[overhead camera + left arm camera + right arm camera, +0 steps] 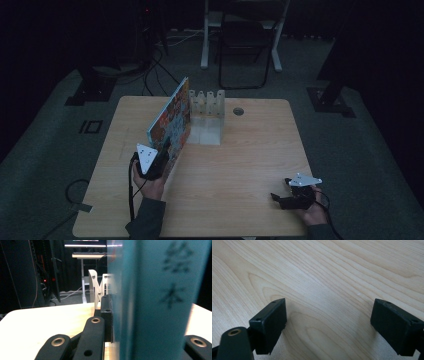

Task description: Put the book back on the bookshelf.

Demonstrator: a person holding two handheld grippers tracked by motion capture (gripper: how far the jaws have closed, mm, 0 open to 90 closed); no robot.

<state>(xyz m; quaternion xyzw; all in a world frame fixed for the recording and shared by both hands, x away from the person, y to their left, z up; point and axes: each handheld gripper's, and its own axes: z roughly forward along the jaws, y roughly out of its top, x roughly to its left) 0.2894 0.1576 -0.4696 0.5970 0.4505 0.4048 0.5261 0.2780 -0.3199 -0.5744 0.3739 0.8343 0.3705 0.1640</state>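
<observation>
A thin picture book (170,120) with a colourful cover and teal spine stands on edge, tilted, left of the table's middle. My left gripper (162,150) is shut on its near end. In the left gripper view the teal spine (155,302) with dark printed characters sits between the black jaws. Just beyond the book stands a pale slotted rack (206,117), also seen past the jaw as rack (96,288). My right gripper (281,196) rests near the front right of the table, open, with bare wood between its fingertips (329,325).
The wooden table (250,150) has a round cable hole (238,111) near its far edge. Beyond the table stand a folding chair (245,45) and desk legs on a dim floor with cables. A cable trails off the table's left front.
</observation>
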